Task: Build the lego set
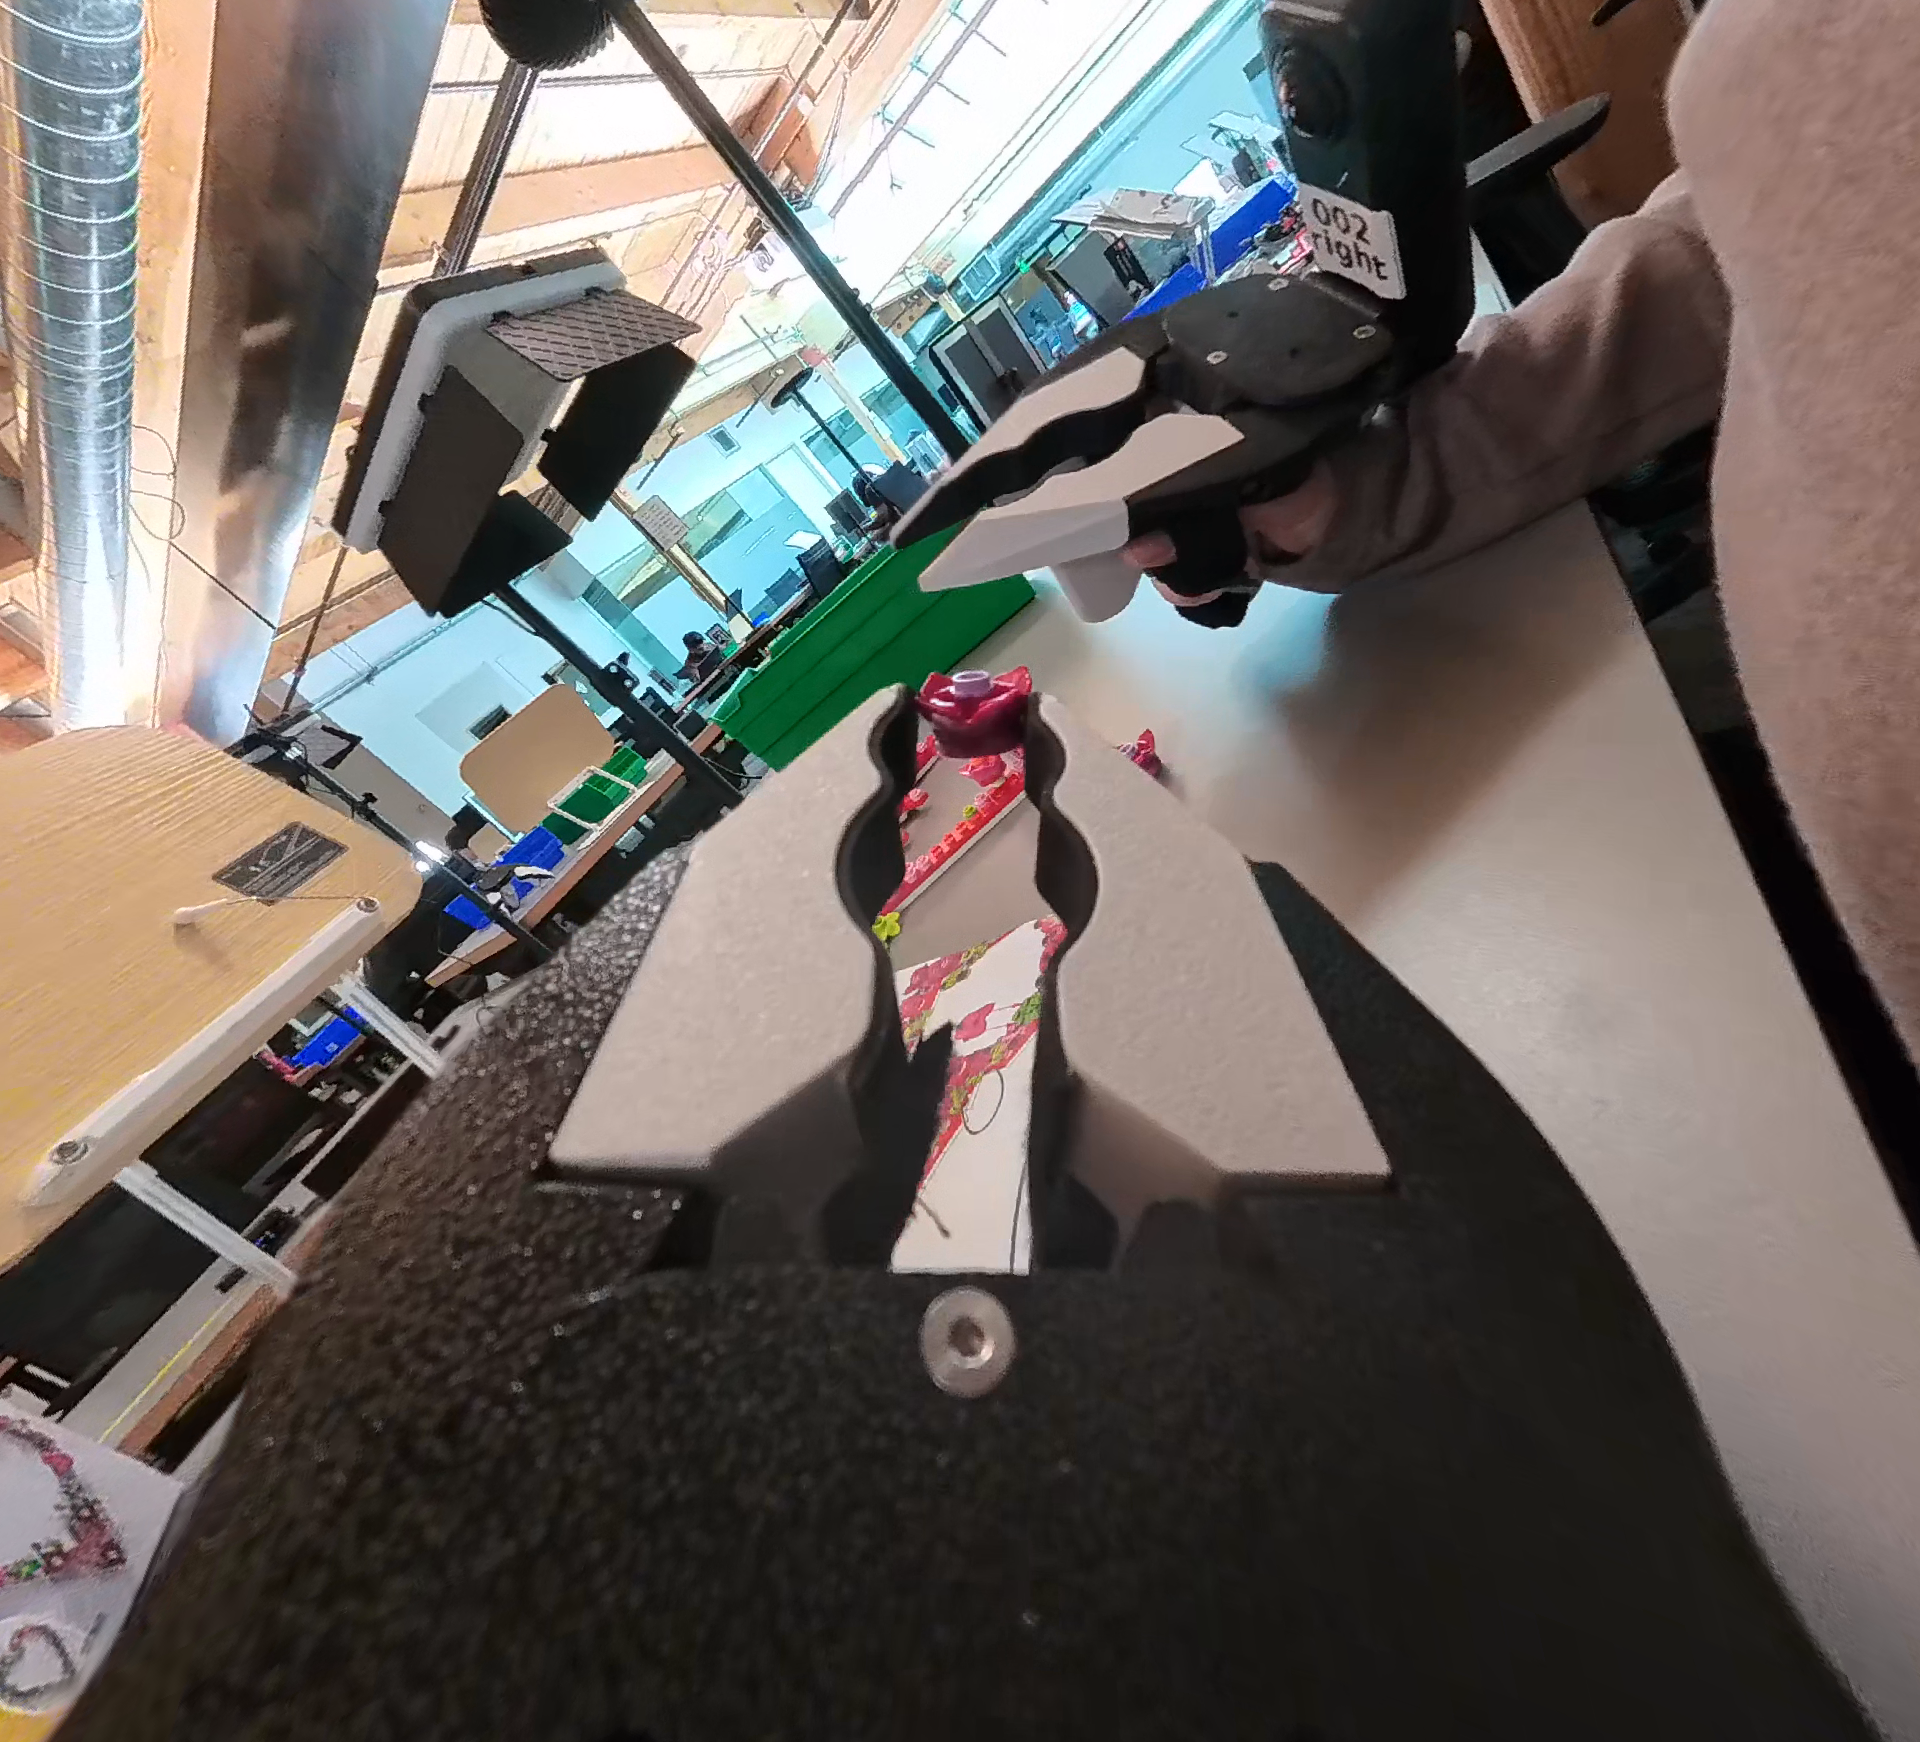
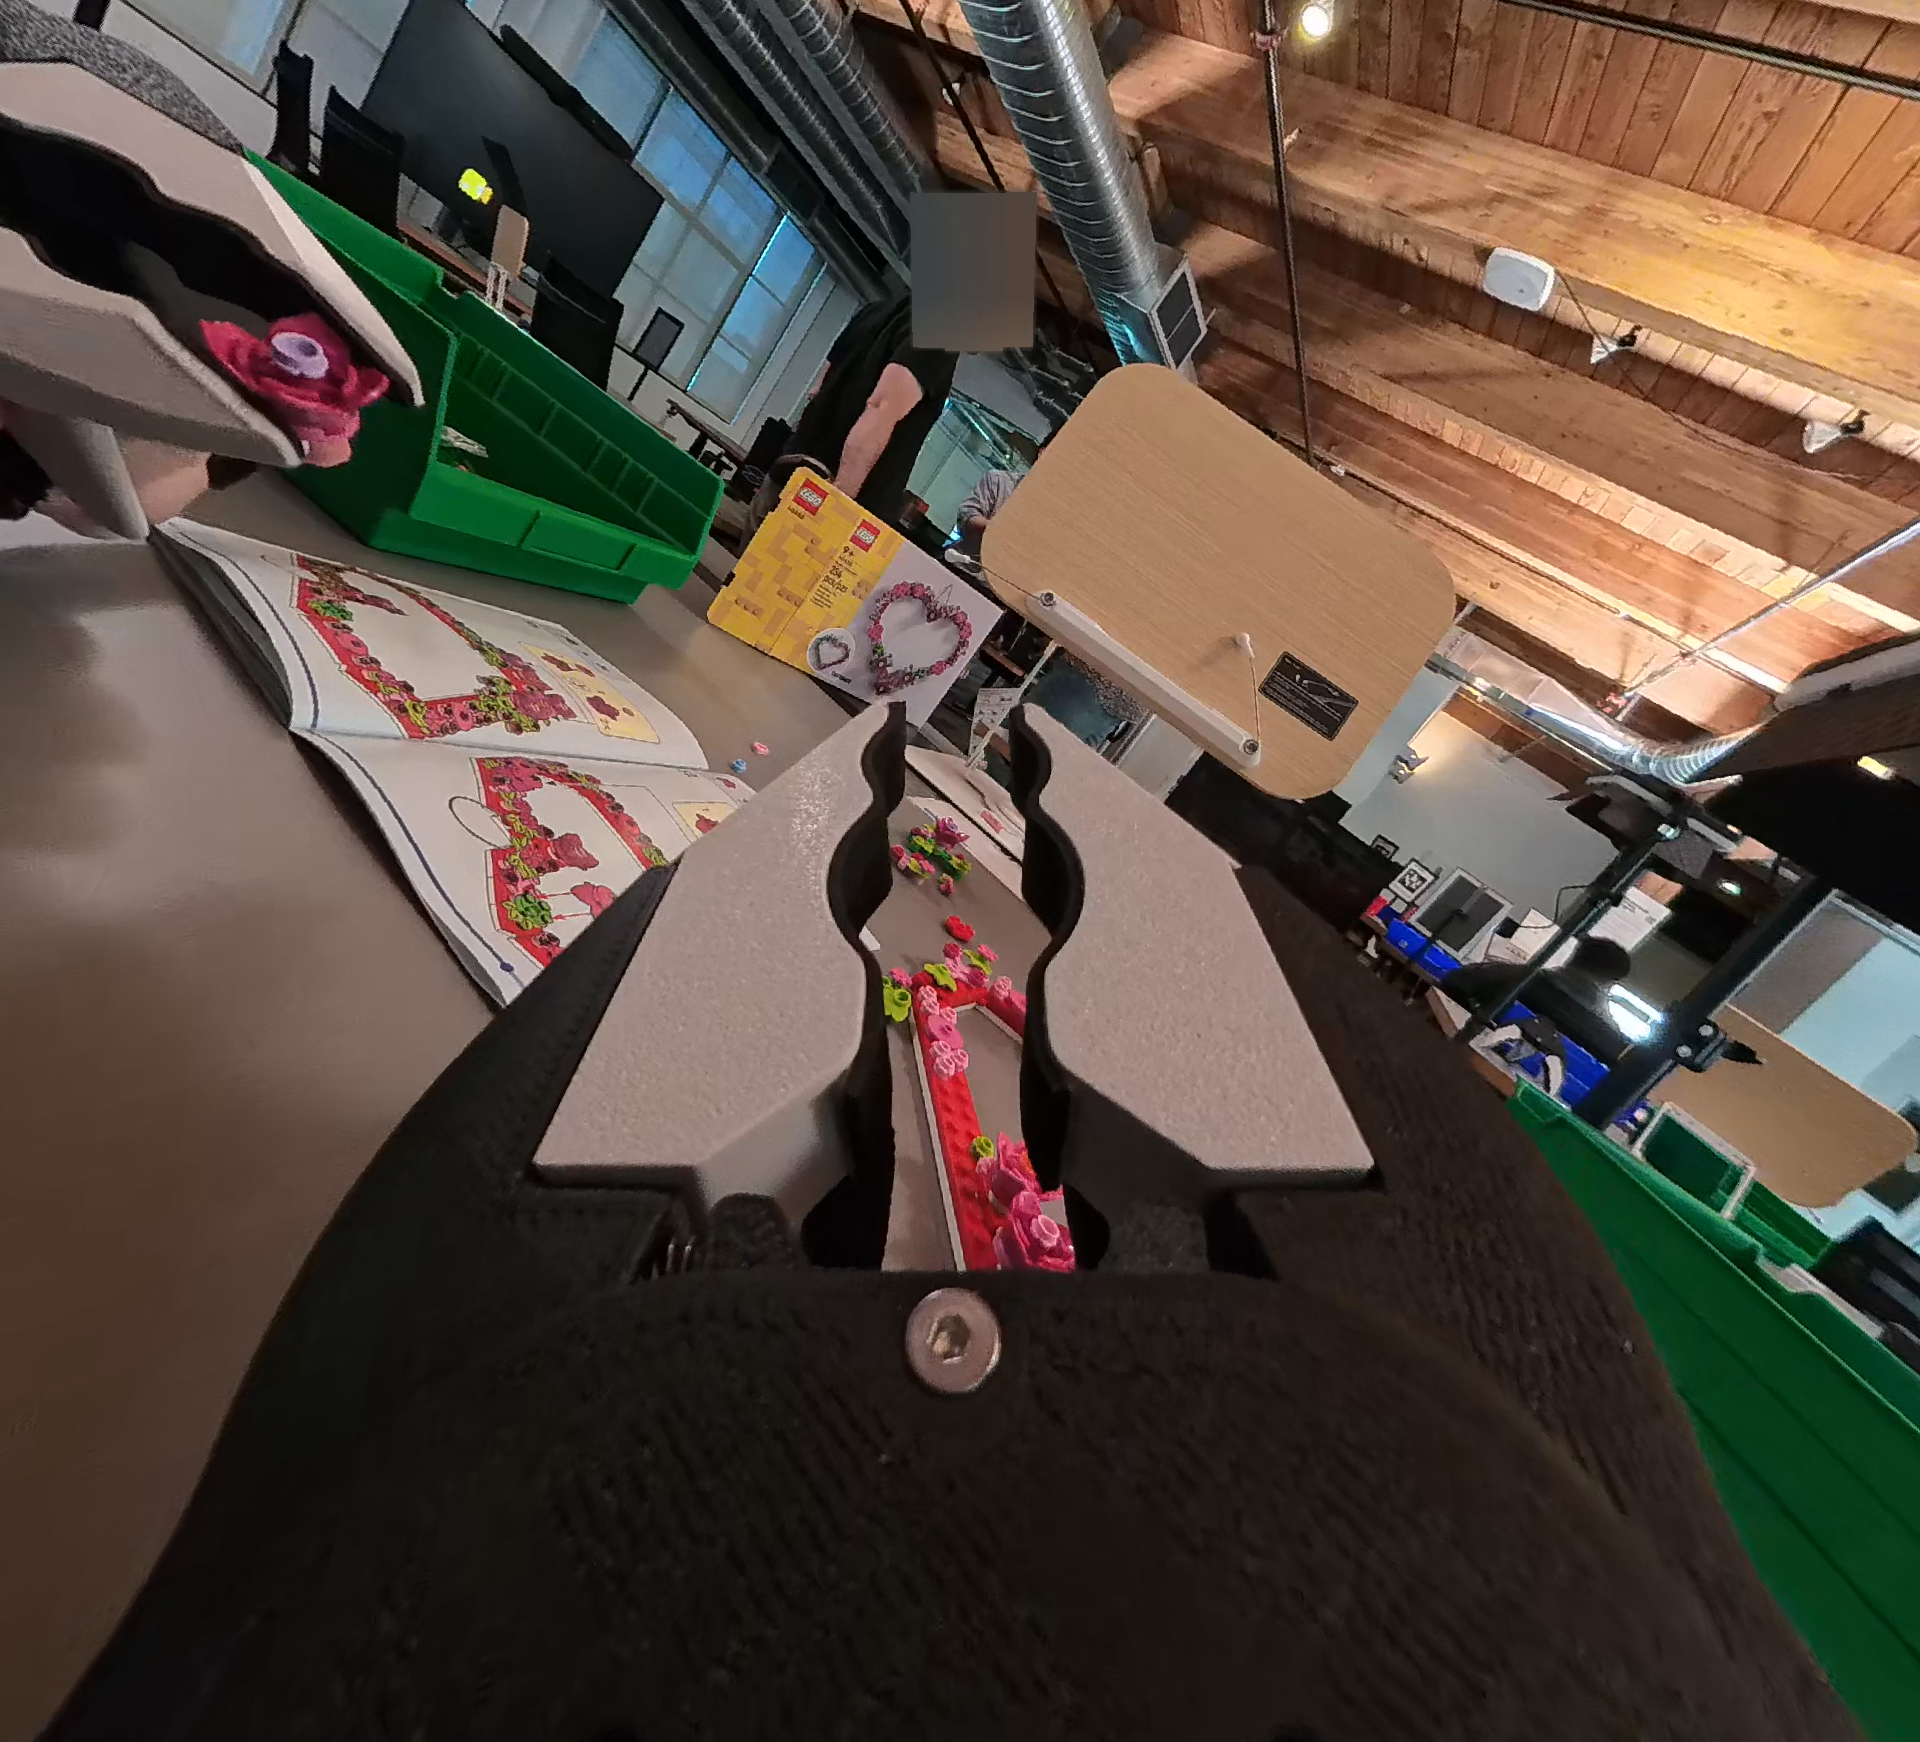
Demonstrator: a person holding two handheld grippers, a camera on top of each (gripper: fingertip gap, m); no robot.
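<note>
Left claw [image 1: 971, 716] clamped on a dark pink flower piece [image 1: 961, 705] with a lilac stud on top, pinched right at the fingertips and held above the desk [image 1: 1455, 861]. Same flower piece [image 2: 296, 383] seen from the right wrist view at far left, gripped between the two grey fingers of that claw [image 2: 332, 404], in front of a green bin [image 2: 540, 466].

Right claw [image 2: 951, 726] parted a little, nothing between its fingers, lifted off the desk [image 2: 156, 965]. In the left wrist view, right claw [image 1: 914, 549] up at the right, tips slightly apart, held by a gloved hand [image 1: 1226, 549] in a pale sleeve, with the green bin [image 1: 862, 643] behind it.

Partly built red heart frame [image 2: 966, 1121] lying on the desk below the right claw, dotted with pink flowers and lime leaves. Small cluster of loose pink and green pieces [image 2: 935, 851] farther off, beyond the frame. Open instruction booklet [image 2: 468, 736] to the left of the frame, near the green bin. Yellow set box [image 2: 821, 591] standing at the far edge of the desk, just right of the bin. Booklet pages [image 1: 977, 1017] and a strip of the red frame [image 1: 956, 840] visible through the gap of the left claw.
</note>
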